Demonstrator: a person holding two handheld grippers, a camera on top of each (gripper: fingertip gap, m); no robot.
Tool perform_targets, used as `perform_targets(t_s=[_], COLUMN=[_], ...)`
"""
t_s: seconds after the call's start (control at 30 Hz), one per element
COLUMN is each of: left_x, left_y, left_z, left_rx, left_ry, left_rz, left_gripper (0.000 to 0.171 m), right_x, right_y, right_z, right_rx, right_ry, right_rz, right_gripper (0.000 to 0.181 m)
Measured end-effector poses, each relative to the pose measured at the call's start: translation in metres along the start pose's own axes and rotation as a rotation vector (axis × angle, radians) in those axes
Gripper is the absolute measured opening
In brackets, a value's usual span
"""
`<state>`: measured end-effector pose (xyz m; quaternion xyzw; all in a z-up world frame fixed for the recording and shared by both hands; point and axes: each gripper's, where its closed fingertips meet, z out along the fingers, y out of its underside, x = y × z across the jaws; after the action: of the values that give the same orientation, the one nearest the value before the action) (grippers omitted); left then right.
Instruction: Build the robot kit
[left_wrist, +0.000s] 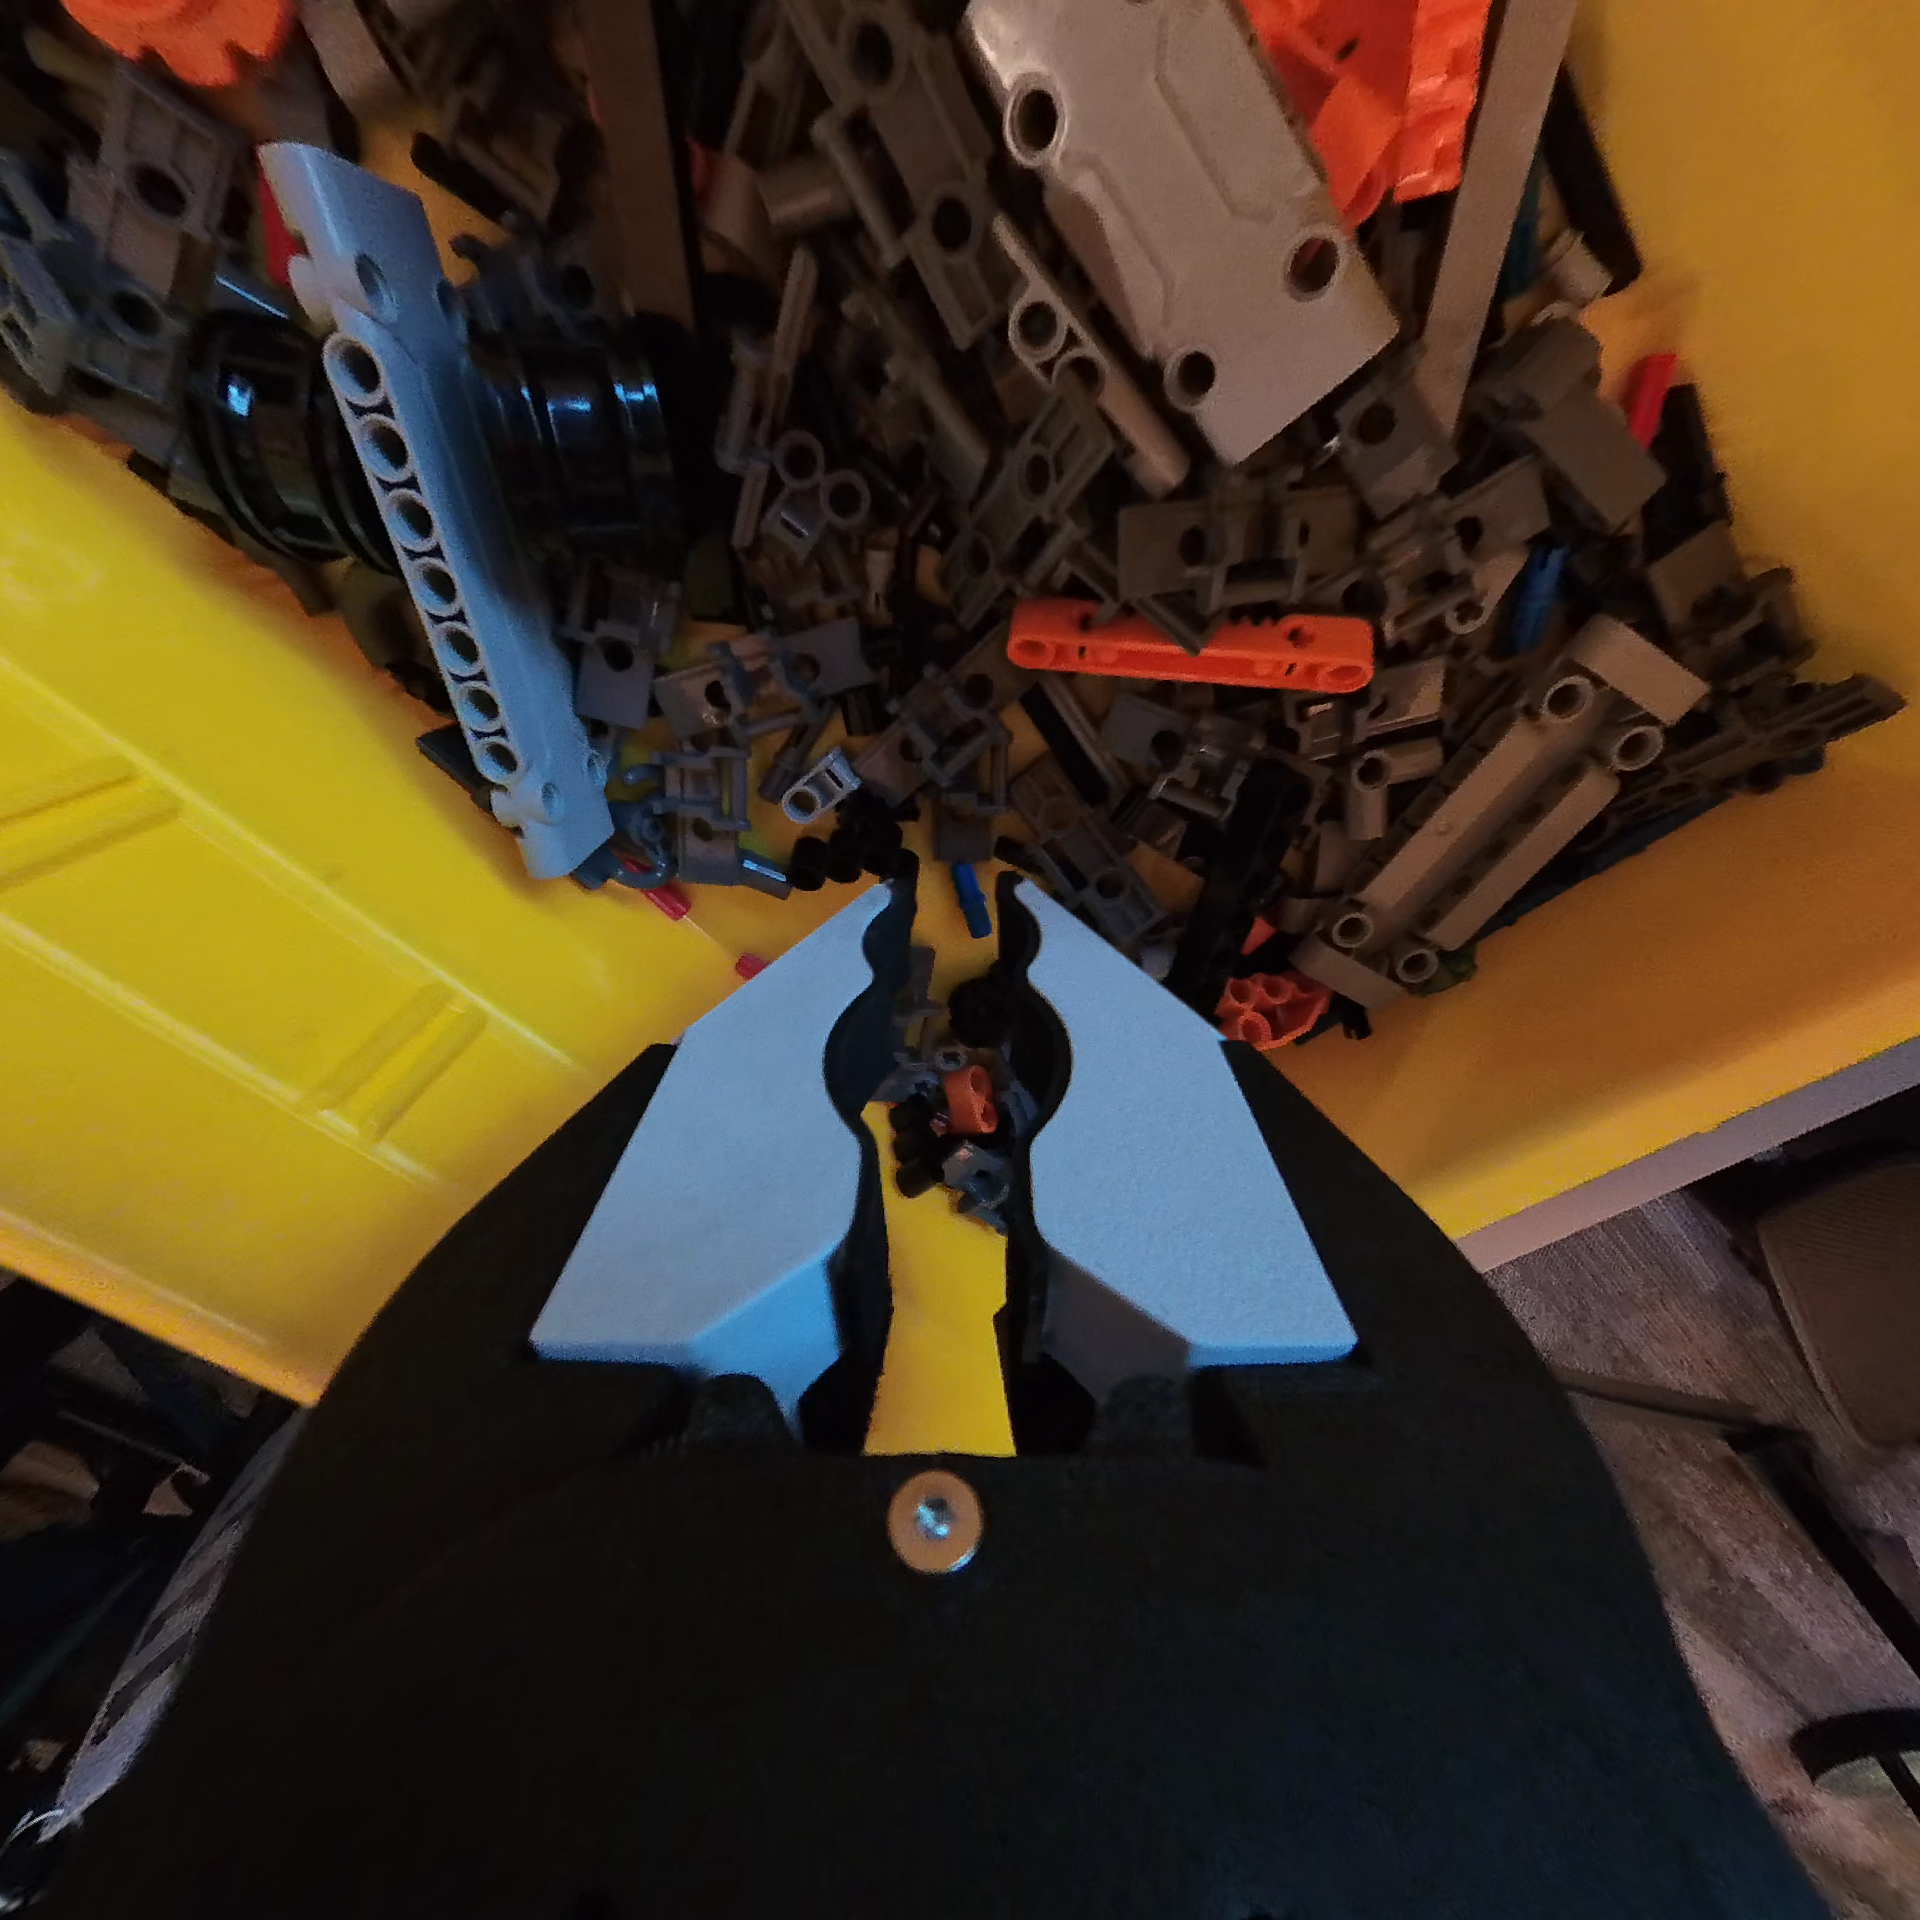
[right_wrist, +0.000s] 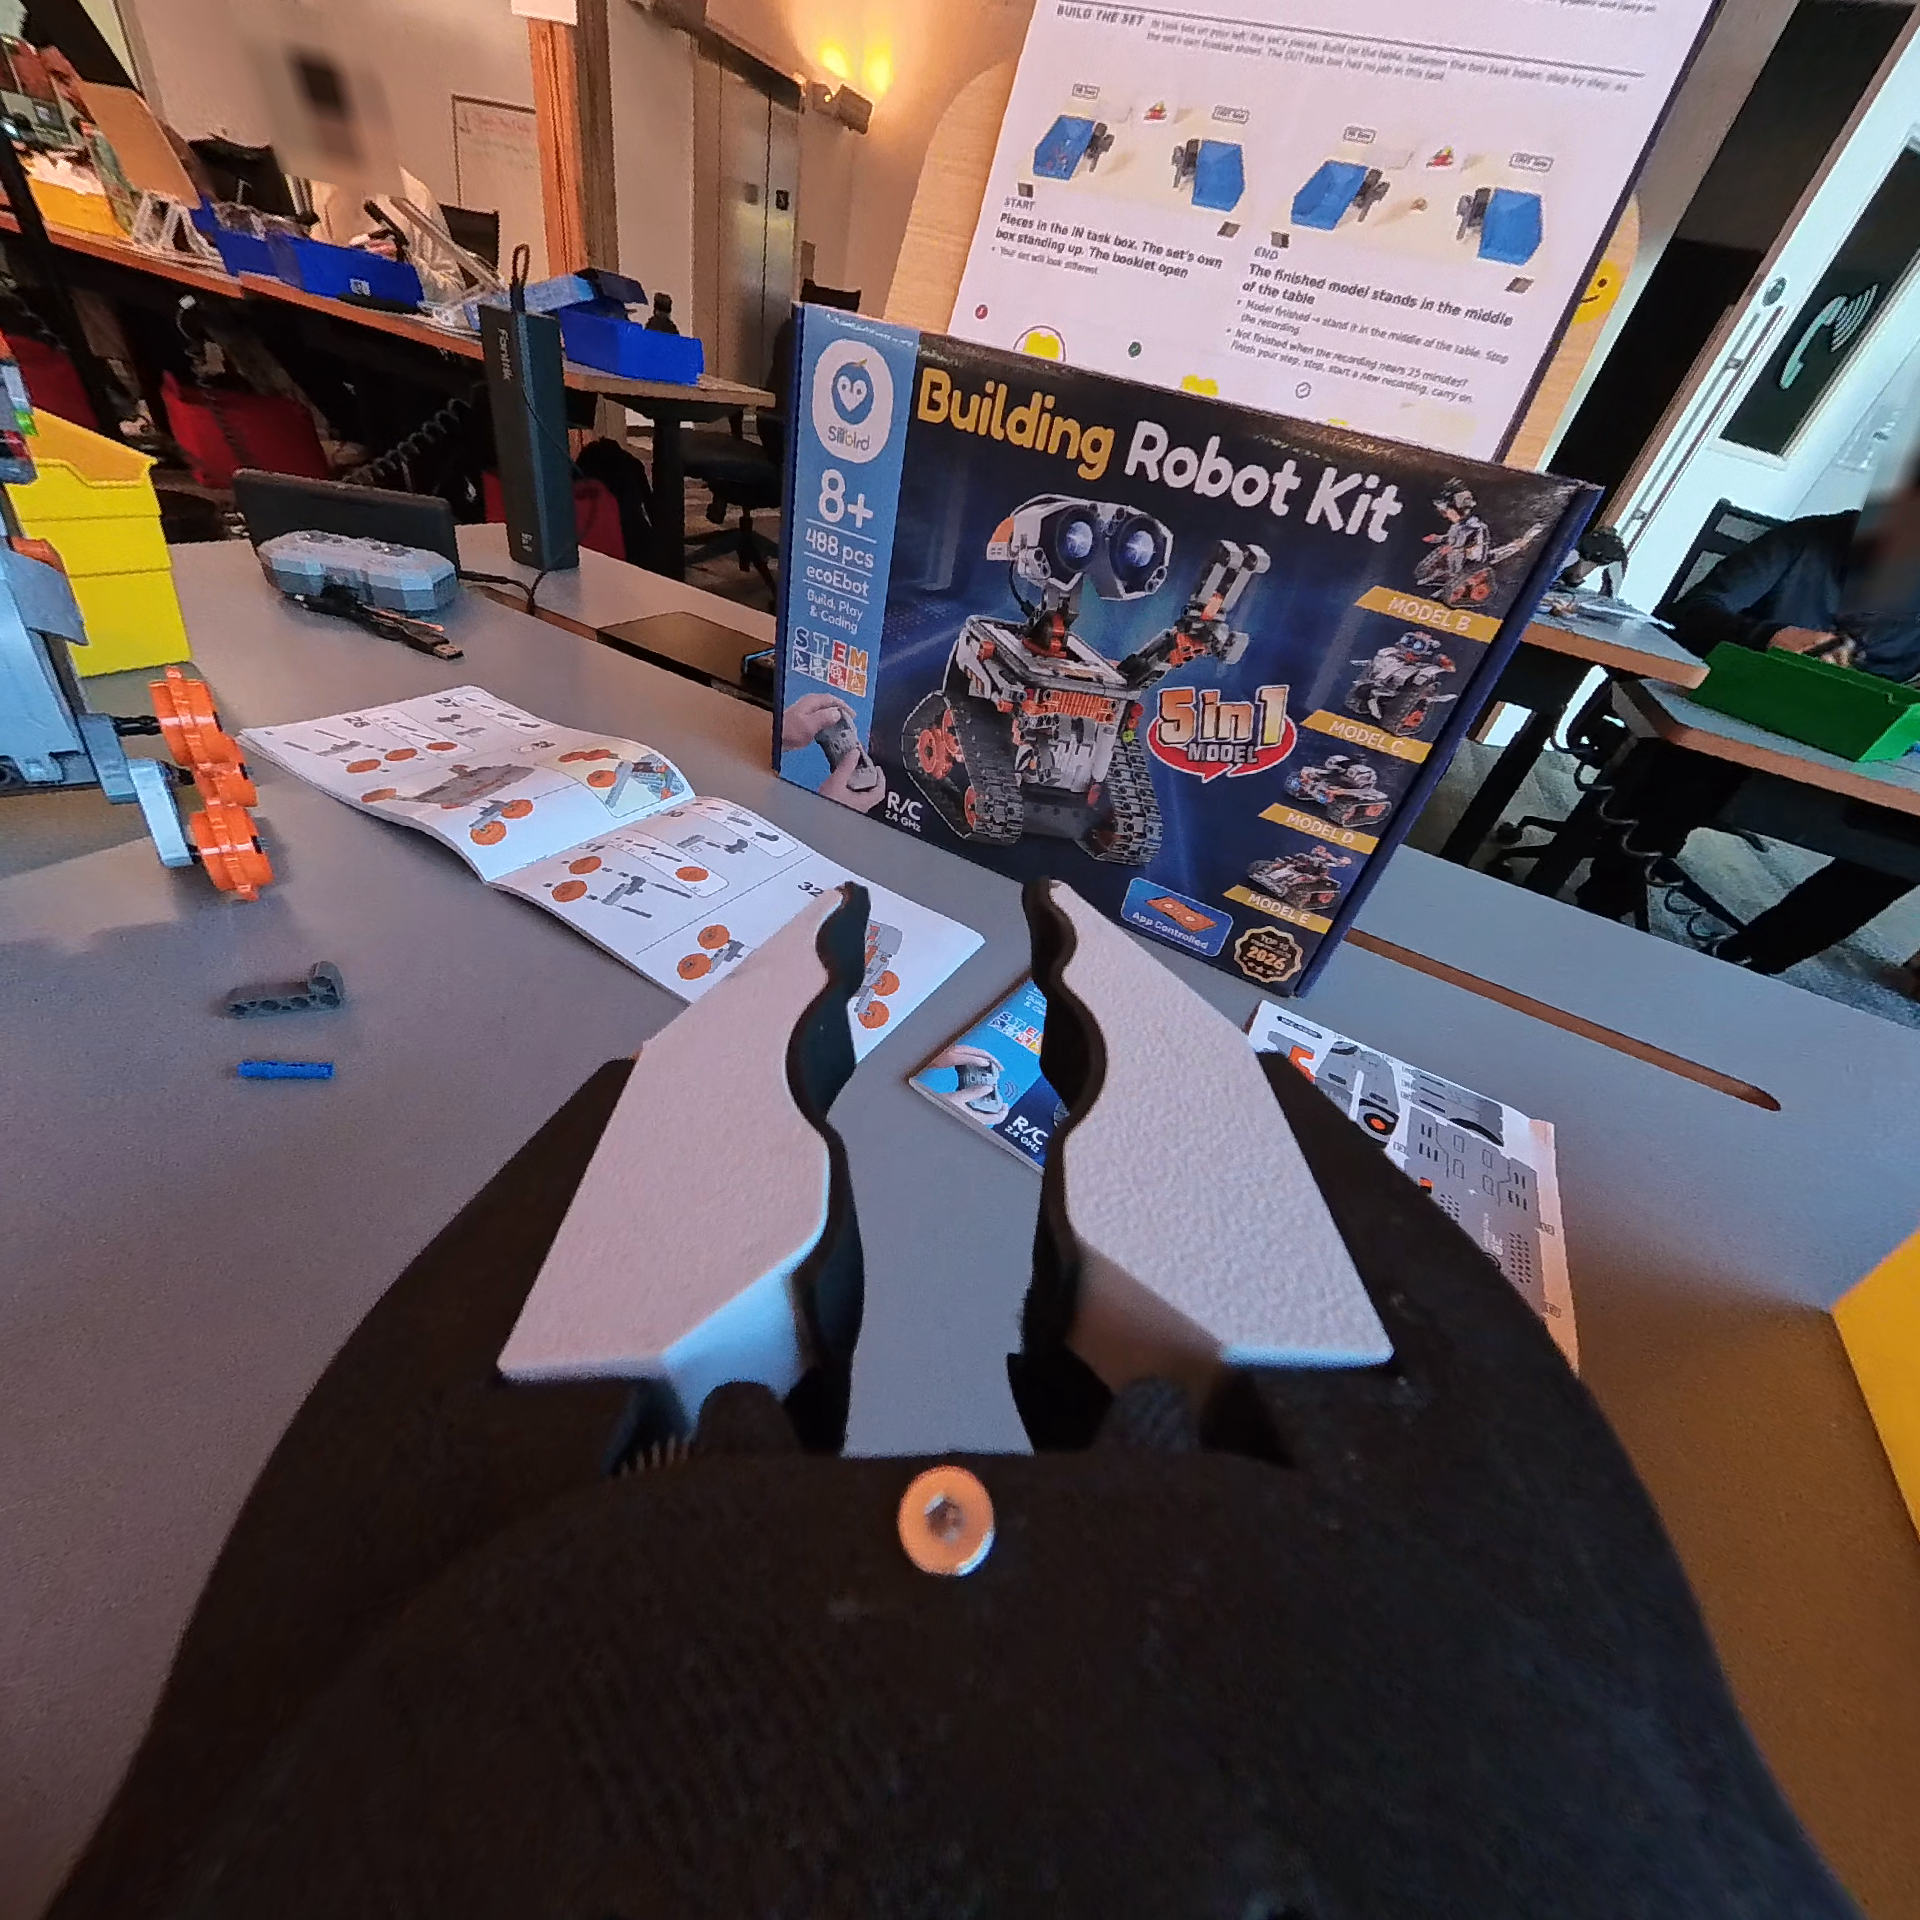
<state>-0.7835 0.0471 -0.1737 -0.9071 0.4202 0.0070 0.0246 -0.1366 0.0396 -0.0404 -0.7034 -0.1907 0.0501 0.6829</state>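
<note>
In the left wrist view my left gripper (left_wrist: 958, 883) is open and empty, pointing down into a yellow bin (left_wrist: 312, 987) full of loose building pieces. A small blue pin (left_wrist: 970, 898) lies between its fingertips. Small black, grey and orange bits (left_wrist: 951, 1112) lie on the bin floor between the fingers. A light grey beam with holes (left_wrist: 442, 530) and an orange beam (left_wrist: 1190, 646) lie in the pile. In the right wrist view my right gripper (right_wrist: 945, 899) is open and empty above a grey table (right_wrist: 364, 1195), near an open instruction booklet (right_wrist: 582, 821).
A kit box (right_wrist: 1164, 665) stands upright behind the booklet, with a large instruction sheet (right_wrist: 1320, 197) behind it. A part-built model with orange wheels (right_wrist: 208, 779), a dark grey piece (right_wrist: 286, 992) and a blue pin (right_wrist: 286, 1069) lie at left. Leaflets (right_wrist: 1455, 1132) lie at right. Some 65 cm of space lies between my two pairs of fingers. From my right tips it is roughly 25 cm to the dark grey piece (right_wrist: 286, 992); from my left, 40 cm.
</note>
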Motion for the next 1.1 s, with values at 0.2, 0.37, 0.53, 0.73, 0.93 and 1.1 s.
perform_targets(t_s=[0.2, 0.37, 0.53, 0.73, 0.93, 1.1], left_x=[-0.004, -0.007, -0.005, -0.001, -0.008, 0.006], left_y=[0.005, 0.008, 0.008, 0.009, 0.017, -0.004], left_z=[0.005, 0.005, 0.01, 0.01, -0.004, -0.065], left_rx=[-0.025, -0.031, -0.038, -0.013, 0.0, 0.223], left_ry=[-0.01, -0.013, -0.03, -0.047, -0.128, -0.169], left_rz=[-0.003, -0.019, -0.015, -0.043, -0.099, -0.148], left_gripper=[0.013, 0.014, 0.011, 0.002, 0.002, 0.002], right_x=[-0.001, -0.002, 0.003, 0.005, -0.001, -0.006], right_y=[0.005, 0.014, 0.016, 0.017, 0.015, 0.017], right_z=[0.003, 0.007, 0.007, 0.006, 0.006, 0.007], right_rx=[-0.019, -0.053, -0.061, -0.06, -0.057, -0.063], right_ry=[-0.01, -0.012, 0.004, 0.005, -0.006, -0.025], right_rz=[0.009, 0.001, 0.003, 0.019, -0.015, -0.03], right_gripper=[0.031, 0.031, 0.031, 0.031, 0.031, 0.031])
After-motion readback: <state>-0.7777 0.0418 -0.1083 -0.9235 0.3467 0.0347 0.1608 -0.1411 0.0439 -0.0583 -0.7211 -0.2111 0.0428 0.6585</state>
